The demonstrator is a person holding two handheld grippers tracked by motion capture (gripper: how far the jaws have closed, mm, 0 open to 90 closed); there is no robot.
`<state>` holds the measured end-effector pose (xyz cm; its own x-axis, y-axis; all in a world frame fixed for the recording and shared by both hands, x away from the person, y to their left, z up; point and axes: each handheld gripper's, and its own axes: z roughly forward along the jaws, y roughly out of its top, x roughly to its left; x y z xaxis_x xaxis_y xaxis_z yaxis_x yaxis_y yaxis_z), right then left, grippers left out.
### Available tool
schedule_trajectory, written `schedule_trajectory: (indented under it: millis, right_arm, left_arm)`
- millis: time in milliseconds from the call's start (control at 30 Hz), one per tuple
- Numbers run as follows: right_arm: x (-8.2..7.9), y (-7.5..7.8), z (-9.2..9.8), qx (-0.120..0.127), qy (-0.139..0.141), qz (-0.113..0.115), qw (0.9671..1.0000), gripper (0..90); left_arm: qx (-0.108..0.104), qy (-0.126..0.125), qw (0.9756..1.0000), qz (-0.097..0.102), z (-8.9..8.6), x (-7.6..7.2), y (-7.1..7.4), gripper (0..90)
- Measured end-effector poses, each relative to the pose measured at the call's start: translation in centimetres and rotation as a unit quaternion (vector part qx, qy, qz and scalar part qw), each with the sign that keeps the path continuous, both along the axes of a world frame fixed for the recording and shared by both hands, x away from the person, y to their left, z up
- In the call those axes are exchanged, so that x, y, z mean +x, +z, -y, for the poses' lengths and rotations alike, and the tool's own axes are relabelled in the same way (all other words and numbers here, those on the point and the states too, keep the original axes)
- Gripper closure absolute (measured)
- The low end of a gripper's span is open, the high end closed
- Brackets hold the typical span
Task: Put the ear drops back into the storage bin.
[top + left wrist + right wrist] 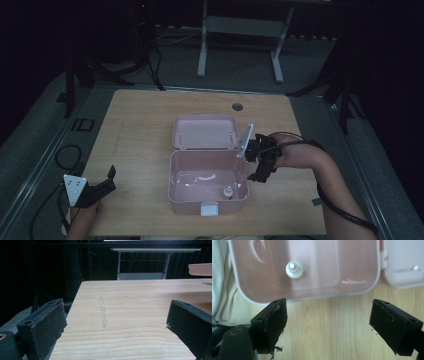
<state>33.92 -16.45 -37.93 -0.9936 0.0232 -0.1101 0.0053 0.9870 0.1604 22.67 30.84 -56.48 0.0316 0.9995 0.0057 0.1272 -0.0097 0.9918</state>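
Over at the near left corner of the desk (pixel 140 115), the left gripper (pixel 102 185) sits low in the person's left hand (pixel 82 220), jaws spread wide with nothing between them, its grey three-cornered plate (pixel 74 189) facing up. From the left gripper view, those jaws frame bare wood grain, and a pale scuff mark (pixel 102 315) runs along the desk surface ahead. Moving to the middle, there is the pink box (pixel 207 182), standing open near the desk's front edge, its lid (pixel 206 132) folded flat behind it toward the far edge. Inside the box, a small white bottle (pixel 228 192) stands upright near the front right corner, and a white latch tab (pixel 209 209) hangs at the front wall. Just right of the box, the right gripper (pixel 260 165) hovers beside the box's right wall, pointing down, jaws apart and holding nothing. In the right gripper view, the two black jaws stand wide over bare wood just outside the box rim (pixel 312 298), with the bottle's cap (pixel 294 269) visible beyond it. The person's right forearm (pixel 325 175) reaches in from the near right corner, a black cable (pixel 345 212) trailing along it.
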Motion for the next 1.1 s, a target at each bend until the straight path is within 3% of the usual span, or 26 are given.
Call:
schedule_trajectory:
  millis: [300,567,733,933,1100]
  right_arm:
    - [0.5,-2.6,2.6,0.015,-0.037,-0.015,0.9991,14.3]
    - [0.8,-5.6,5.1,0.041,-0.073,-0.018,0.9963,14.3]
    - [0.9,-7.5,6.2,0.060,-0.095,-0.018,0.9935,14.3]
    - [0.8,-9.5,7.0,0.083,-0.115,-0.002,0.9899,14.2]
    - [0.5,-10.9,7.8,0.110,-0.133,0.006,0.9850,14.3]
  left_arm:
    - [0.001,0.000,1.0000,0.000,0.0,0.0,0.0,2.4]
    - [0.001,0.001,1.0000,0.000,0.0,0.0,0.0,2.4]
    - [0.001,0.001,1.0000,-0.001,0.0,0.0,0.0,2.4]
    - [0.000,0.000,1.0000,0.000,0.0,0.0,0.0,2.4]
    - [0.000,0.000,1.0000,0.000,0.0,0.0,0.0,2.3]
